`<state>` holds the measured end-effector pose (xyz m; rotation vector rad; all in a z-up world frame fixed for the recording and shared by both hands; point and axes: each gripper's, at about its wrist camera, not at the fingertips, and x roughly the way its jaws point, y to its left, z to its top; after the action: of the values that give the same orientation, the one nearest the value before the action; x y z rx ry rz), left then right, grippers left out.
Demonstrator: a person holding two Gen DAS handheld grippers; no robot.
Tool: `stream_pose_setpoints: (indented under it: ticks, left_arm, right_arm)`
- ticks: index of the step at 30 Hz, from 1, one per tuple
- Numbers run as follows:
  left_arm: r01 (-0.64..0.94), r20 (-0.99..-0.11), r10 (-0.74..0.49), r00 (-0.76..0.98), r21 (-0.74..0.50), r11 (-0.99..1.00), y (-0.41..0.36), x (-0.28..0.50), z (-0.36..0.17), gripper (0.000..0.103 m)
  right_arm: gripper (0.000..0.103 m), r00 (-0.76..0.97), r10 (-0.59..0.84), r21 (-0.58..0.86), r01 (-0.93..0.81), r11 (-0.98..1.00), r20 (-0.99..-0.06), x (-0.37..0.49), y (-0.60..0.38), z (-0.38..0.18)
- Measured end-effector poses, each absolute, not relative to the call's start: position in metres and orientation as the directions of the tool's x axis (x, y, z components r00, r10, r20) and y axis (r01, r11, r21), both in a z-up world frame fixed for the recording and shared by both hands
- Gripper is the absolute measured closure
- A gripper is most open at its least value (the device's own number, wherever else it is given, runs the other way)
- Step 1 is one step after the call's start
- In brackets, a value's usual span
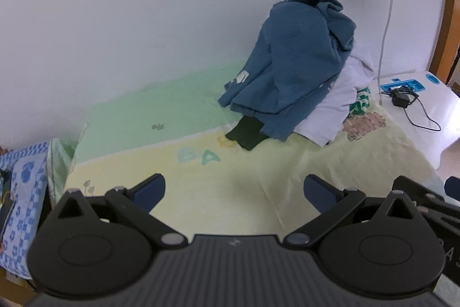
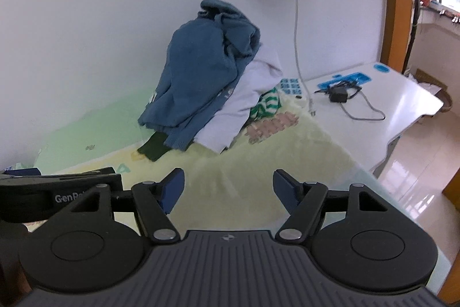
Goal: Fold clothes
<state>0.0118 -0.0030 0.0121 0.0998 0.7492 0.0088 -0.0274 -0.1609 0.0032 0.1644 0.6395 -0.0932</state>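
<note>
A heap of clothes leans against the white wall at the back of a bed: a blue knitted sweater (image 1: 290,62) (image 2: 201,76) on top, a white garment (image 1: 339,105) (image 2: 244,111) under it, a dark piece (image 1: 245,133) (image 2: 152,147) poking out in front, and a green-and-white striped piece (image 2: 266,104) at the right. My left gripper (image 1: 234,190) hovers open over the yellow sheet (image 1: 244,192), well short of the heap, nothing between its fingers. My right gripper (image 2: 228,187) is open too and empty, beside the left gripper (image 2: 57,192).
The sheet turns green (image 1: 161,105) near the wall. A white table (image 2: 388,99) right of the bed carries a black charger (image 2: 337,95) with cable and a blue tray (image 1: 402,85). A white cord (image 2: 296,19) hangs down the wall. Blue patterned fabric (image 1: 26,192) lies at the left edge.
</note>
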Motion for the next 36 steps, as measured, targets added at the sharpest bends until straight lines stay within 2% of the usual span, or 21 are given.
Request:
stream_pose_setpoints:
  ticks: [6, 24, 36]
  left_arm:
    - [0.019, -0.689, 0.062, 0.722, 0.110, 0.994, -0.011, 0.023, 0.011, 0.001]
    - [-0.141, -0.682, 0.204, 0.702, 0.148, 0.979, -0.044, 0.038, 0.006, 0.000]
    - [-0.154, -0.702, 0.212, 0.680, 0.147, 0.977, -0.036, 0.034, -0.002, 0.000]
  right_arm:
    - [0.031, 0.797, -0.033, 0.117, 0.130, 0.985, -0.603, -0.019, -0.166, 0.002]
    - [0.029, 0.773, 0.118, 0.155, -0.025, 0.988, -0.624, 0.025, -0.204, -0.011]
    - [0.027, 0.758, 0.097, 0.125, -0.021, 0.992, -0.645, 0.019, -0.194, -0.018]
